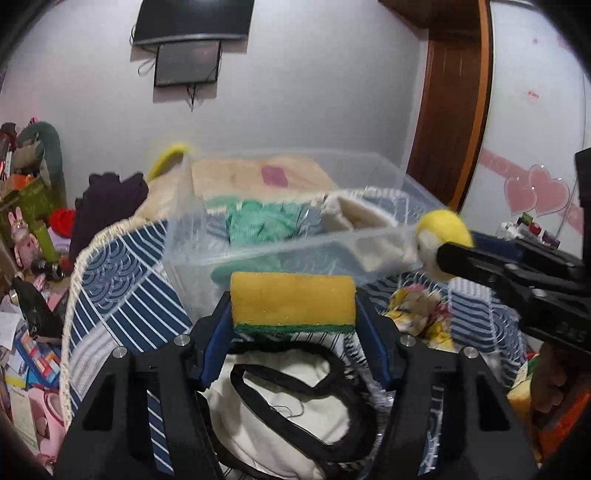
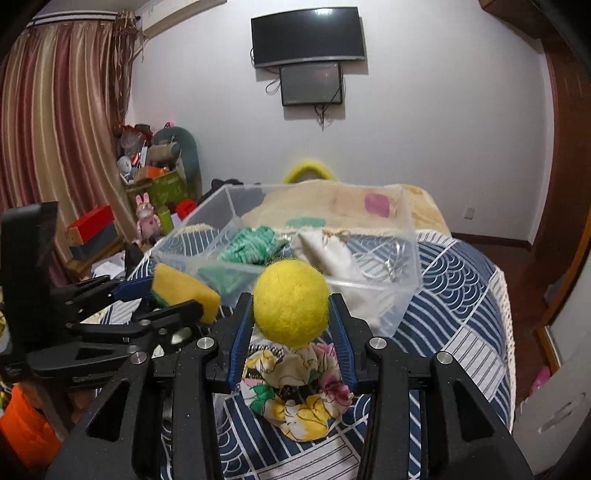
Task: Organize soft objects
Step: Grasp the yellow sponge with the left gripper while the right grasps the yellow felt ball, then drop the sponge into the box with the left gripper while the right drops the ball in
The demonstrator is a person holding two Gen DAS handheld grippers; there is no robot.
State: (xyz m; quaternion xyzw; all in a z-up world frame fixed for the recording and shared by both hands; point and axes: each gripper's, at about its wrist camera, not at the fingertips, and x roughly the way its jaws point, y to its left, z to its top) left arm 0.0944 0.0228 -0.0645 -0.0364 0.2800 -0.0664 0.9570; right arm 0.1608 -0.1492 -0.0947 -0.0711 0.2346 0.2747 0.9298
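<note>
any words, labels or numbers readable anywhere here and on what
None can be read for certain.
Embossed marks on the right gripper body: blurred, unreadable.
Embossed marks on the left gripper body: unreadable.
Boxes and papers on the floor: print too small.
Wall screens: dark, no text.

My left gripper (image 1: 293, 306) clamps a sponge (image 1: 291, 302) between its fingers. My right gripper (image 2: 291, 306), just to its right, pinches a yellow ball (image 2: 290, 301).

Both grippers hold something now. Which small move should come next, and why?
Probably carry the right gripper forward over the clear bin and release the yellow felt ball. The ball is gripped just short of the bin's near wall, and the sponge waits in the left gripper.
</note>
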